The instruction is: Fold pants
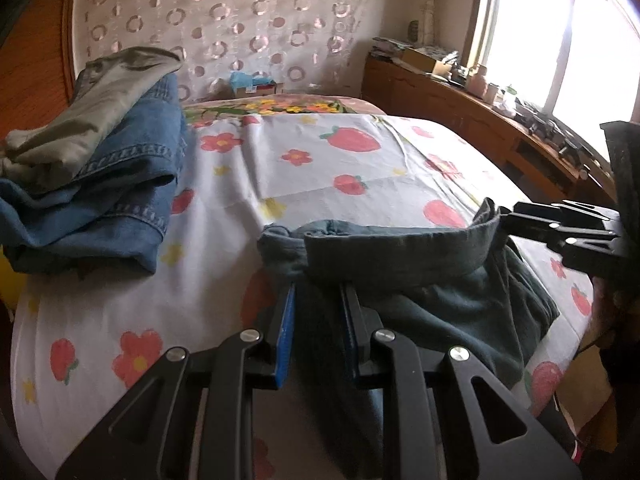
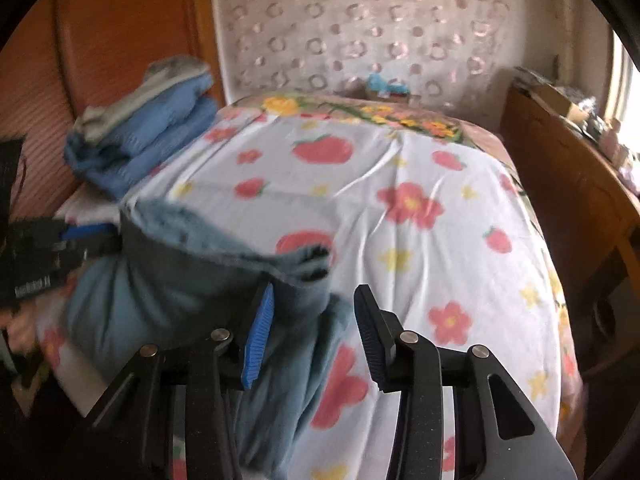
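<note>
Dark grey-blue pants (image 1: 420, 280) lie bunched at the near edge of a bed with a strawberry-and-flower sheet (image 1: 320, 168). My left gripper (image 1: 318, 292) is shut on the waistband near its left end, with cloth between the jaws. My right gripper (image 1: 508, 220) comes in from the right at the waistband's other end. In the right wrist view the pants (image 2: 192, 280) look blurred; the right gripper (image 2: 314, 300) has its jaws apart, with cloth lying loosely between them. The left gripper (image 2: 92, 240) shows at the left edge, holding the waistband.
A stack of folded blue jeans (image 1: 120, 184) with an olive garment (image 1: 92, 108) on top sits at the bed's far left. A wooden cabinet (image 1: 460, 108) with clutter runs under the window on the right. A patterned curtain hangs behind the bed.
</note>
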The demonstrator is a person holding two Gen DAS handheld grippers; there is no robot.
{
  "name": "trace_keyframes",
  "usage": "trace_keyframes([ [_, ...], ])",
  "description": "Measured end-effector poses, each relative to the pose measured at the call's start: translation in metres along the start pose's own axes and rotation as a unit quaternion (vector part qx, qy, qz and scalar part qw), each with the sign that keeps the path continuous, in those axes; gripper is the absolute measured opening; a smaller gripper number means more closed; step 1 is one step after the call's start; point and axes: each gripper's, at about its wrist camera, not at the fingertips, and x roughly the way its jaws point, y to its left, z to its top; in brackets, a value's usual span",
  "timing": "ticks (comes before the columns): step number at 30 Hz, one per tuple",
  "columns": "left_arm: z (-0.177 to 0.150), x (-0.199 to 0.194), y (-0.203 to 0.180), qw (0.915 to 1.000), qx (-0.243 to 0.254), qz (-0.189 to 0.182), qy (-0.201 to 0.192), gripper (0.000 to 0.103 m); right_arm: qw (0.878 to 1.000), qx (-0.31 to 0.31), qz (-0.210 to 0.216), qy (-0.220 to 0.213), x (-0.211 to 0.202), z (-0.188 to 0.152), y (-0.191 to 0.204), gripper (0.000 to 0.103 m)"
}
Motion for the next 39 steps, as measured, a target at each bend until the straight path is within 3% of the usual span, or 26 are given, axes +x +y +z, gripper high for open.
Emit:
trace_keyframes([
  [4,-0.003,-0.001,0.002,1.0,-0.004,-0.005,0.0,0.02,1.0,0.009,0.014,-0.006,-0.009,-0.002,-0.002,0.042],
  [11,0.001,0.002,0.001,0.9999,-0.002,-0.011,-0.001,0.02,0.999,-0.013,0.028,0.028,0.008,-0.003,0.005,0.041],
  [13,0.002,0.002,0.001,0.9999,-0.004,-0.011,-0.001,0.02,0.999,-0.014,0.032,0.032,0.015,0.001,0.005,0.029],
  [22,-0.008,-0.014,0.002,0.9996,-0.01,-0.027,-0.005,0.02,0.999,0.012,0.023,0.04,0.028,0.01,-0.006,0.025],
  [26,-0.015,-0.025,0.0,0.9994,-0.01,-0.032,-0.011,0.02,0.999,0.021,0.025,0.023,0.01,0.003,-0.004,0.027],
  [31,-0.03,-0.035,-0.002,0.9992,-0.006,-0.038,-0.009,0.02,0.999,0.03,0.037,0.003,-0.015,-0.013,-0.001,0.041],
  [39,-0.044,-0.038,-0.003,0.9993,-0.013,-0.036,-0.001,0.02,0.999,0.025,0.022,-0.001,-0.027,-0.032,-0.001,0.045],
])
